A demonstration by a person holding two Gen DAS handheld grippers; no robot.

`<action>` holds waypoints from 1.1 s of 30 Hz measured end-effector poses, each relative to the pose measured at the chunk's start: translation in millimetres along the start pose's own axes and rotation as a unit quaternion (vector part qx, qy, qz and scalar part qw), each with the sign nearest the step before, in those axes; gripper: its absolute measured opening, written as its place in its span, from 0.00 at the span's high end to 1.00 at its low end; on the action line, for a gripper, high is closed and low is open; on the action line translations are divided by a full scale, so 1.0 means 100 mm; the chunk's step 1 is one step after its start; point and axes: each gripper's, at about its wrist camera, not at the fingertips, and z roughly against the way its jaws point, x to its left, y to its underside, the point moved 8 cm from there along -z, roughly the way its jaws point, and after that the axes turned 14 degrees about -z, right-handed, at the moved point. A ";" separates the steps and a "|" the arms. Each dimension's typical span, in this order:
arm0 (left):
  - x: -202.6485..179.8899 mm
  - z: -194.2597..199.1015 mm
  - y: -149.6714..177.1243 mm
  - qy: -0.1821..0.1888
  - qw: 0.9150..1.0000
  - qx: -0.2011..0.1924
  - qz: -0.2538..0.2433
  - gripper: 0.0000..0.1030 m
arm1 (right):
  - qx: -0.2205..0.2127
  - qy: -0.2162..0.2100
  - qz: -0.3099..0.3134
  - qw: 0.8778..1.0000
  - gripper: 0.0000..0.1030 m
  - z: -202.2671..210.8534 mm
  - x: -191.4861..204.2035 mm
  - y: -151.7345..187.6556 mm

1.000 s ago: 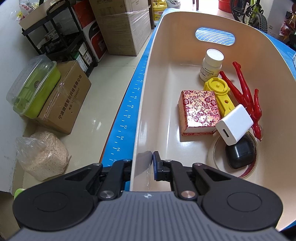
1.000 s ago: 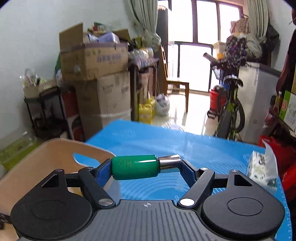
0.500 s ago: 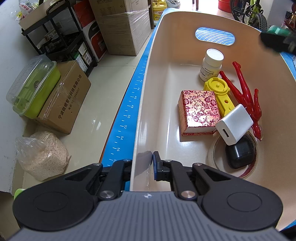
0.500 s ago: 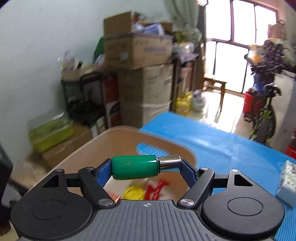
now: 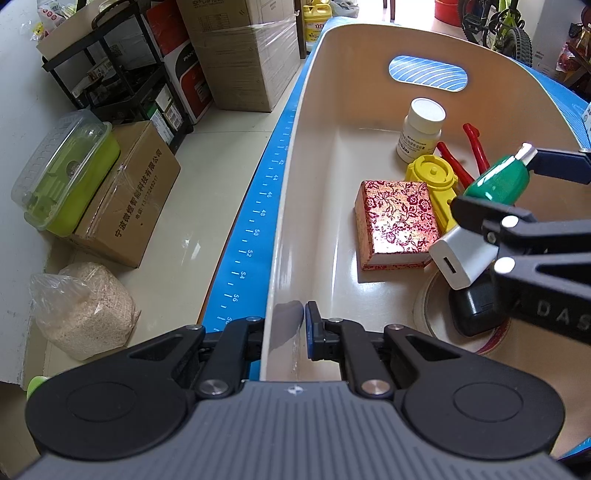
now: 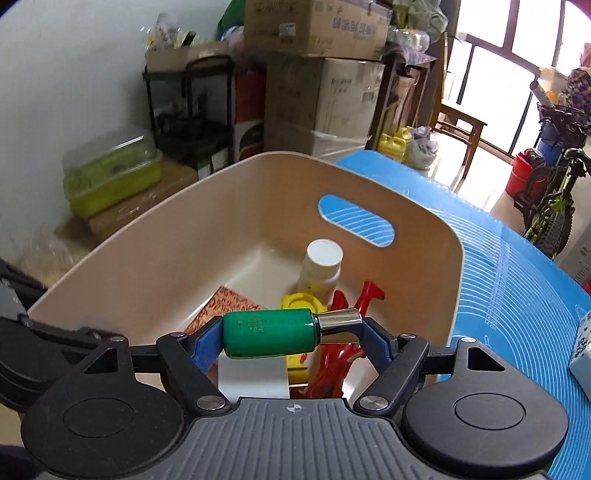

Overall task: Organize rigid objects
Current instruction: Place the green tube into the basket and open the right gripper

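Right gripper (image 6: 291, 334) is clamping a green bottle (image 6: 271, 333) (silver cap) over the bin (image 5: 317, 155); left gripper (image 5: 284, 328) is pinching its rim.

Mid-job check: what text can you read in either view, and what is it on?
"44" to "56", even numbers: mat ruler.
"DAS": right gripper.
"宁波…智能科技有限公司": cardboard box.
"立白": yellow jug.
Too small or blurred: the label on the white bottle in the bin, and the print on the green bottle.
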 end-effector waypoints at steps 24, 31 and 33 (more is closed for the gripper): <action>0.00 0.19 -0.06 -0.005 0.999 -0.038 0.008 0.39 | -0.036 -0.008 -0.068 0.997 0.06 0.41 -0.22 -0.11; -0.01 0.31 -0.13 -0.024 0.998 -0.065 0.005 0.28 | -0.050 -0.003 -0.092 0.994 0.03 0.53 -0.27 -0.12; 0.00 0.32 -0.15 -0.027 0.997 -0.066 0.008 0.28 | -0.055 0.000 -0.101 0.993 0.03 0.58 -0.29 -0.12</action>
